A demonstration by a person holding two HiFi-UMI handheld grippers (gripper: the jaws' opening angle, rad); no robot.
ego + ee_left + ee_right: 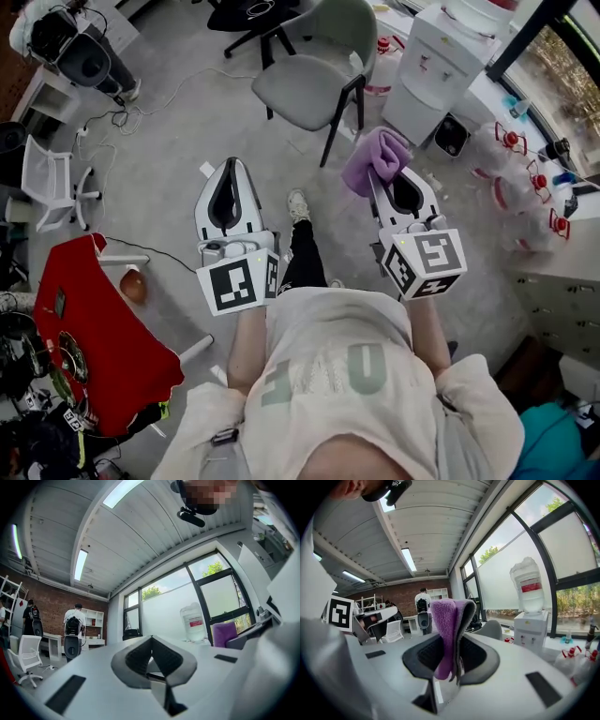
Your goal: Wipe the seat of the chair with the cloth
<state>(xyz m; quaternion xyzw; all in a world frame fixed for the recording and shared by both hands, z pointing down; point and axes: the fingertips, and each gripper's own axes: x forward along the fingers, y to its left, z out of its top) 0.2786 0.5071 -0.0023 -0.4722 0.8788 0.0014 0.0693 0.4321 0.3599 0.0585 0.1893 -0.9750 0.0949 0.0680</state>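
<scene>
Carrying looked like the step in hand: in the head view my right gripper [382,176] clutched the purple cloth [373,157], well apart from the grey chair [309,89] ahead, so next I would need to step closer and lower the cloth flat onto its seat. In the left gripper view, my left gripper [151,639] was pinched together on nothing. In the right gripper view, the cloth sat wedged between the jaws; beyond, a water jug [528,585] topped a dispenser [529,627], and I could not tell how full it was.

Grey floor [187,141] — chair [305,89] standing, cables [120,119] trailing, perhaps a ball [133,286].
</scene>
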